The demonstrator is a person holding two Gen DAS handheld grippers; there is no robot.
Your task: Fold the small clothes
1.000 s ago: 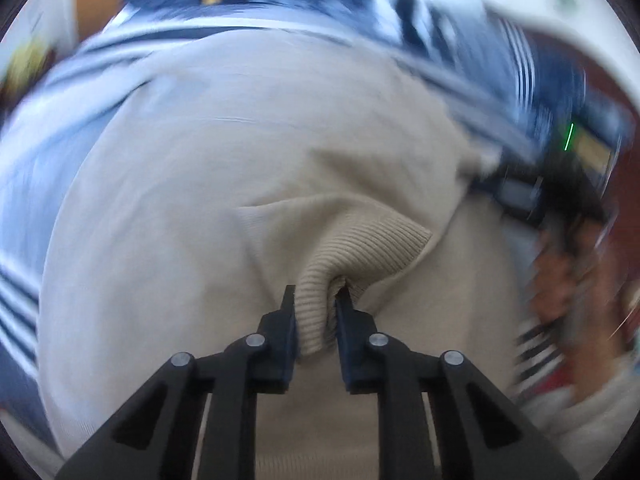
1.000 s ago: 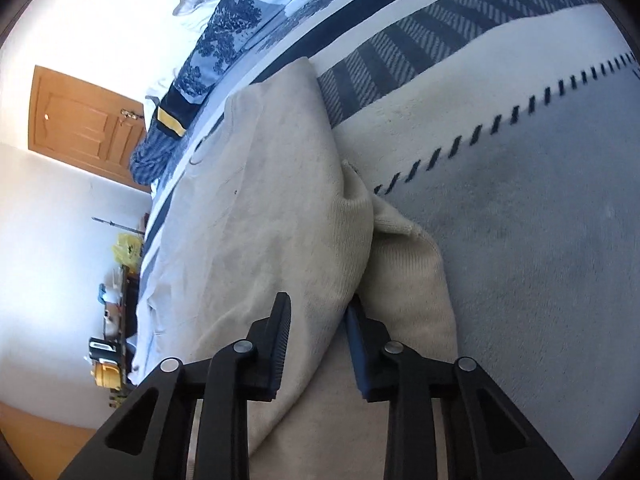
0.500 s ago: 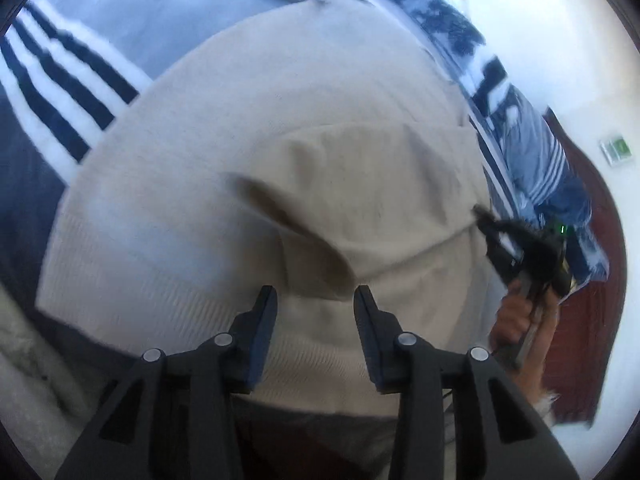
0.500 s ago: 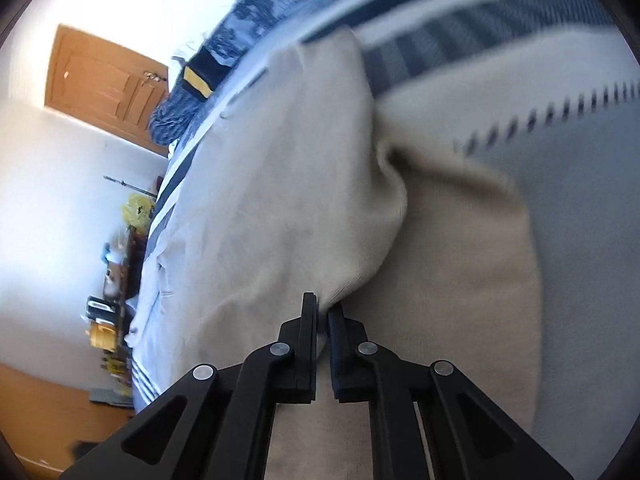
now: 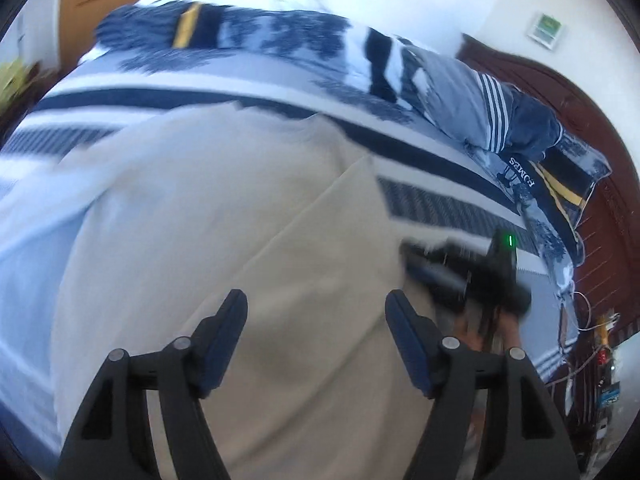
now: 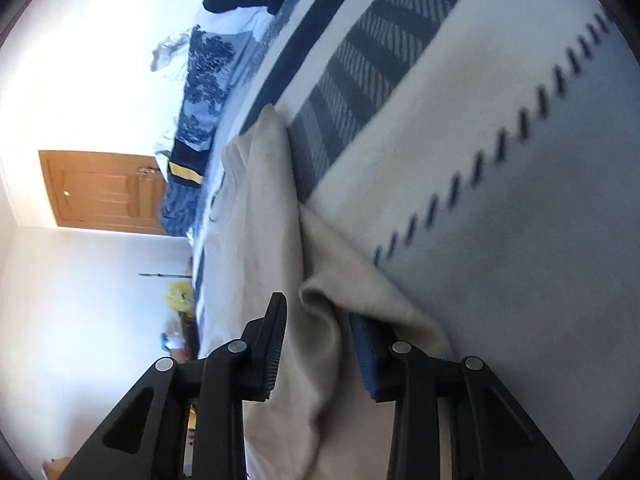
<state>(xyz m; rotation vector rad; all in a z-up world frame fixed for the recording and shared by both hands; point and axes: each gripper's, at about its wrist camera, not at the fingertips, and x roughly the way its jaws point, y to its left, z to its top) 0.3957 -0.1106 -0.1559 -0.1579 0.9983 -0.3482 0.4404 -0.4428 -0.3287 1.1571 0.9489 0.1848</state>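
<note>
A beige knit garment [image 5: 224,216] lies spread on the striped bedspread, one side folded over along a diagonal crease. My left gripper [image 5: 316,328] is open and empty above its near part. In the left wrist view my right gripper [image 5: 416,256] shows at the garment's right edge. In the right wrist view my right gripper [image 6: 320,344] is open, with a raised fold of the beige garment [image 6: 320,320] between its jaws, not clamped.
The bed has a blue, white and grey striped cover [image 6: 500,260]. Blue patterned pillows [image 5: 532,160] lie along the far side by a dark wooden headboard [image 5: 592,128]. A wooden door [image 6: 104,192] is beyond the bed. Clutter stands at the right [image 5: 600,344].
My left gripper let go of the ribbed hem, opened wide and drew back. My right gripper shut on the fold half a second ago and has now opened again.
</note>
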